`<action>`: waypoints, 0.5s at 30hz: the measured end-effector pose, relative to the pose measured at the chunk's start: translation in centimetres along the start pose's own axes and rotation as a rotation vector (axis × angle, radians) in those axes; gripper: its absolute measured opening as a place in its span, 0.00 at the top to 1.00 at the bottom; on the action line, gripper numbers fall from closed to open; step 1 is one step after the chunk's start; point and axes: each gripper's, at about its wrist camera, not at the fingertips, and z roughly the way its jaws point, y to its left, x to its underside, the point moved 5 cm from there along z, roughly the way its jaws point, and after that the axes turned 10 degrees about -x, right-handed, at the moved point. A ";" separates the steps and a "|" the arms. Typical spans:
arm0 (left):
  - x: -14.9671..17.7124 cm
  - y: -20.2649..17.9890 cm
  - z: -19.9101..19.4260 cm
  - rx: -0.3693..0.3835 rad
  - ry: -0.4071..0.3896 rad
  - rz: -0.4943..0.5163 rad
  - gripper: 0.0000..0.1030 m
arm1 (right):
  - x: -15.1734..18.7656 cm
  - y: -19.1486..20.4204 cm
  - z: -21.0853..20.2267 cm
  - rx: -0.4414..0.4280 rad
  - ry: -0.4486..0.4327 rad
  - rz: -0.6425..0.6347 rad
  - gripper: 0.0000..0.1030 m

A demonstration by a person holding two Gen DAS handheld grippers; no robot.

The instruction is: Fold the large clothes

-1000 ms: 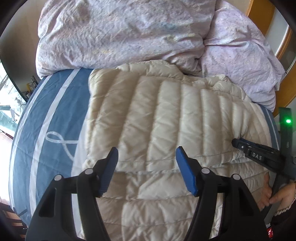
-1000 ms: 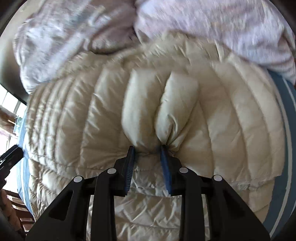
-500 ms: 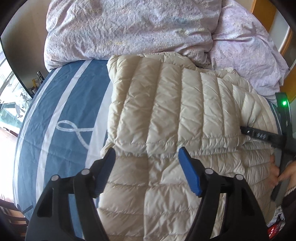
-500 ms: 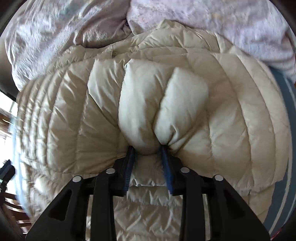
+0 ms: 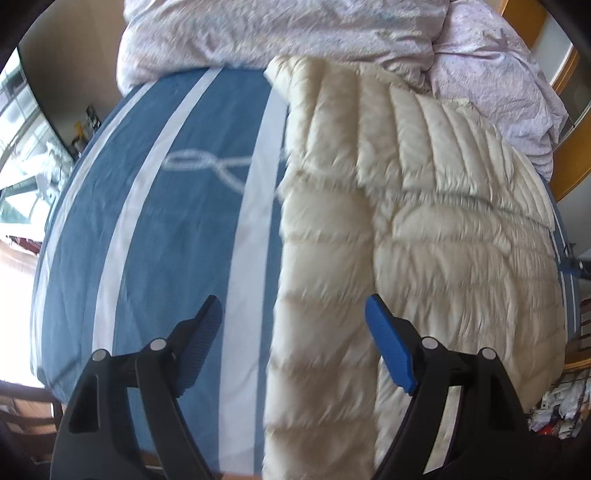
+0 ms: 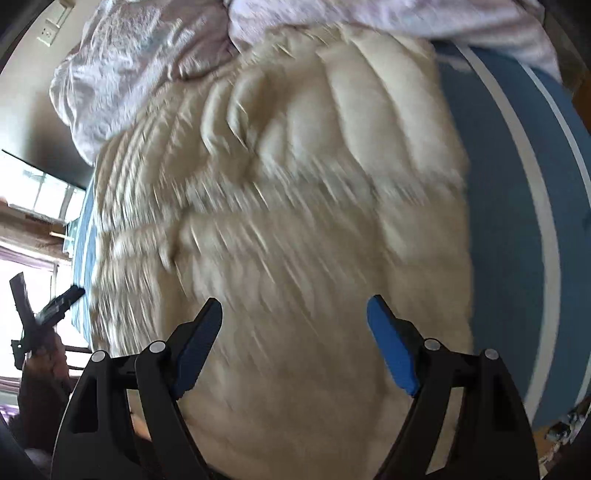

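Left wrist view showed the left gripper [image 5: 291, 343] above the jacket's [image 5: 424, 236] left edge, where a long quilted strip ran down between its blue pads. Its jaws had just been opening and stood wide, gripping nothing. The cream jacket lay on the blue, white-striped sheet [image 5: 155, 221], its far end against the crumpled lilac duvet [image 5: 295, 33]. In the right wrist view the right gripper [image 6: 295, 343] hung over the jacket [image 6: 295, 206]; its jaws had just been opening and were spread wide, with the padding below them but not pinched. That picture was blurred. At its left edge a hand [image 6: 48, 358] held the left gripper beside the jacket.
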 end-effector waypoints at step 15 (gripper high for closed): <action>7.6 0.3 0.6 0.072 0.099 -0.043 0.25 | 9.3 -8.2 -2.7 -0.038 0.111 0.186 0.20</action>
